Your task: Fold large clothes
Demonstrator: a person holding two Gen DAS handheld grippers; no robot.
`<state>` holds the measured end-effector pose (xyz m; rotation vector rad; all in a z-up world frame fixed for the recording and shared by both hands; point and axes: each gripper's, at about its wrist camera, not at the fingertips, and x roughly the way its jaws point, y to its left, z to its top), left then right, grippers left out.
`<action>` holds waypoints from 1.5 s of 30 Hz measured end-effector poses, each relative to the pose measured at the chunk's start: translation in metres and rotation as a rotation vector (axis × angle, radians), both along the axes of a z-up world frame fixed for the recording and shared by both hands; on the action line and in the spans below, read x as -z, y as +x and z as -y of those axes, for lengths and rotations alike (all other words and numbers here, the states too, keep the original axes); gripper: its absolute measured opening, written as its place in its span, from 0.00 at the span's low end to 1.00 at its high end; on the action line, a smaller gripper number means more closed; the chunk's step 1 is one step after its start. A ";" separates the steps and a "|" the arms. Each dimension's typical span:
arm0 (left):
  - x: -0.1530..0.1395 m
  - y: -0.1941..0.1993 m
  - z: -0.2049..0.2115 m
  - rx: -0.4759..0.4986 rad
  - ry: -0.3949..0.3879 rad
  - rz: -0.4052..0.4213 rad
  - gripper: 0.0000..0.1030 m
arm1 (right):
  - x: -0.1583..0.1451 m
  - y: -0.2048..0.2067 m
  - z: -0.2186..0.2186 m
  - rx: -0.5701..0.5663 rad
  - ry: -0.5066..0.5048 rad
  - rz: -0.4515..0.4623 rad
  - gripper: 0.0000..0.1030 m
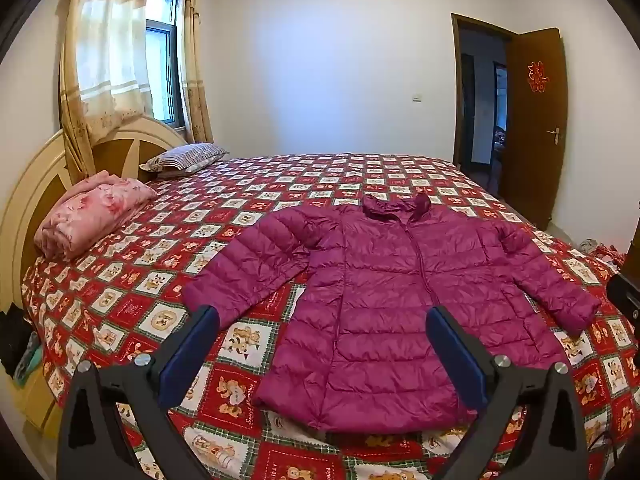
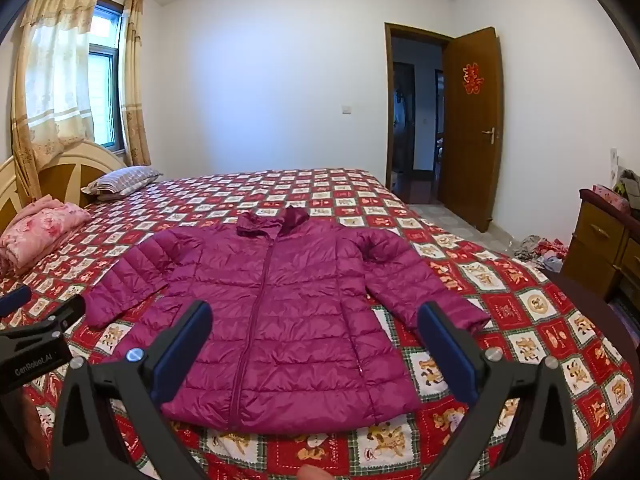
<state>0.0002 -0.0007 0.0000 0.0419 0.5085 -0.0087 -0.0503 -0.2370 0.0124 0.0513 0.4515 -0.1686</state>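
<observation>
Left wrist view: left tool (image 1: 322, 322) hung above bed (image 1: 132, 300), fingers spread wide, nothing between them. Purple jacket (image 1: 384, 304) lay flat on red patterned bedspread, zipped, sleeves spread, collar toward far wall.

Right wrist view: right tool (image 2: 314, 318) fingers wide apart, empty, over jacket (image 2: 280, 320) hem. Left tool (image 2: 36, 320) visible at left edge.

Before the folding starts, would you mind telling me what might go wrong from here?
The puffy purple jacket looks slick, so a sleeve could slip from either open claw, left or right. Its padding may spring folds back open. Pinching deep could also catch the red bedspread underneath.
</observation>
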 end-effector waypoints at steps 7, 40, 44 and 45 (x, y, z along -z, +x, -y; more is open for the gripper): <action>0.000 0.002 -0.001 -0.009 -0.001 0.001 0.99 | 0.003 0.001 -0.001 -0.005 0.007 0.000 1.00; 0.000 0.004 -0.009 -0.020 -0.007 0.004 0.99 | 0.008 0.004 -0.006 -0.032 0.016 -0.023 1.00; 0.000 0.004 -0.009 -0.020 -0.006 0.004 0.99 | 0.008 0.005 -0.006 -0.032 0.017 -0.024 1.00; 0.000 0.003 -0.009 -0.020 -0.006 0.005 0.99 | 0.008 0.004 -0.006 -0.032 0.017 -0.023 1.00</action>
